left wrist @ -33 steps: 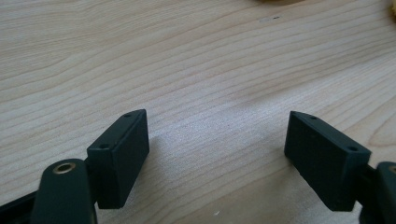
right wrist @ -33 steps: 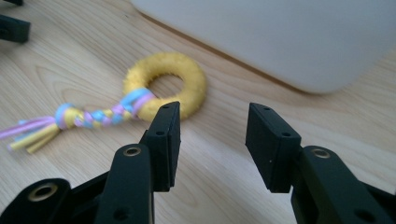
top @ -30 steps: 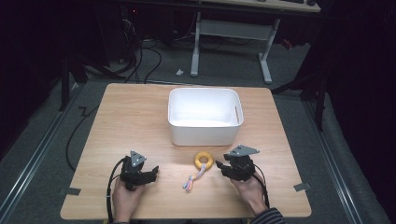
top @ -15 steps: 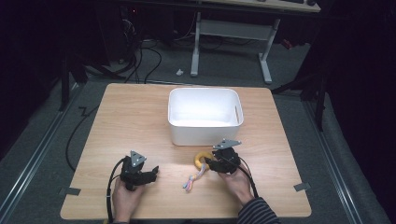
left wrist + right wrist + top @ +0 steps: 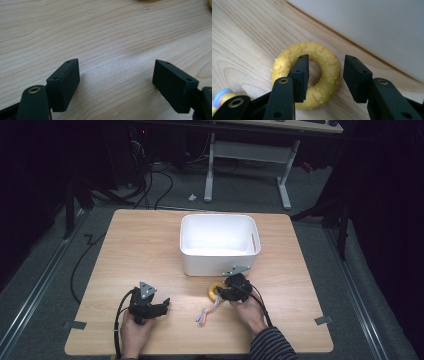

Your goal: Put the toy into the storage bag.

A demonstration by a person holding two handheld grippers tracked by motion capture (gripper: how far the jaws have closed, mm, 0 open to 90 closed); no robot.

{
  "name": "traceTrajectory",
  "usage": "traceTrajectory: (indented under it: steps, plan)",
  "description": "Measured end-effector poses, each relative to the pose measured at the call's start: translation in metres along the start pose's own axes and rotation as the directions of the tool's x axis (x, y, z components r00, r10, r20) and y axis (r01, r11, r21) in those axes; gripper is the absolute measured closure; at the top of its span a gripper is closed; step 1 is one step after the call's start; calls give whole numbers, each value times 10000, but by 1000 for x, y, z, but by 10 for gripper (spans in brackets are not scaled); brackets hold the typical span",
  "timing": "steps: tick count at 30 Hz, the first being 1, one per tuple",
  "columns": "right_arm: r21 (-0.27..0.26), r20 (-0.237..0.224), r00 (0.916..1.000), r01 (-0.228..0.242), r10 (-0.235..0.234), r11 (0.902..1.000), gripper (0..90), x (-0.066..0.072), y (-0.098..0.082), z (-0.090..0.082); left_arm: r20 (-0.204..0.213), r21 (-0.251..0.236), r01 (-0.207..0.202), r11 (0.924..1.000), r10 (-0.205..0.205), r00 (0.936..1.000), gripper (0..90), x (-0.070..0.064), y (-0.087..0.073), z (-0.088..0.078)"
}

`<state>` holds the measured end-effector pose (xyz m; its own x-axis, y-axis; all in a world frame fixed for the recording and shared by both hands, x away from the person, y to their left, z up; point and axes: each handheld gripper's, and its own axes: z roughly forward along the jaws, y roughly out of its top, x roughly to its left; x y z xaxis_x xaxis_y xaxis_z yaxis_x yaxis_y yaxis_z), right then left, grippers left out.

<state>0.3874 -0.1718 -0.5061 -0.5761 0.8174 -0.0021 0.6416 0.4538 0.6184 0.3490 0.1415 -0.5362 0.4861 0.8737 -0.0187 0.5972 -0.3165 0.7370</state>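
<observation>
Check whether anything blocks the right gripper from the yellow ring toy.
Nothing visible does. The right gripper straddles one side of the yellow rubber ring toy, jaws open, one jaw over the hole. The white plastic bin stands just beyond.

Dim room, grey carpet floor (image 5: 320, 200), white-legged desk (image 5: 247, 150) behind, black cables (image 5: 150, 185) on floor

Left gripper (image 5: 116, 82) fingers (image 5: 63, 83) spread wide over bare wooden table (image 5: 100, 32)
</observation>
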Motion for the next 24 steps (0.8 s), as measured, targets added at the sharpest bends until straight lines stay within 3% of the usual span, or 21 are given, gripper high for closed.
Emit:
traceTrajectory:
  steps: [14, 19, 21, 24]
  plan:
    - [426, 100, 9999, 63, -67, 9991, 624, 1, -1, 8, -9, -10, -17, 10000, 17, 10000, 220, 0, 0, 0]
    - [334, 78, 9999, 81, -84, 9994, 637, 1, -1, 8, -14, 0, -30, 10000, 30, 10000, 217, 0, 0, 0]
    - [123, -78, 10000, 39, -38, 9999, 664, 0, -2, 6, -12, 1, -29, 10000, 29, 10000, 217, 0, 0, 0]
    - [-155, 43, 9999, 155, -154, 9998, 667, 2, -4, -2, -20, 3, -20, 10000, 20, 10000, 218, 0, 0, 0]
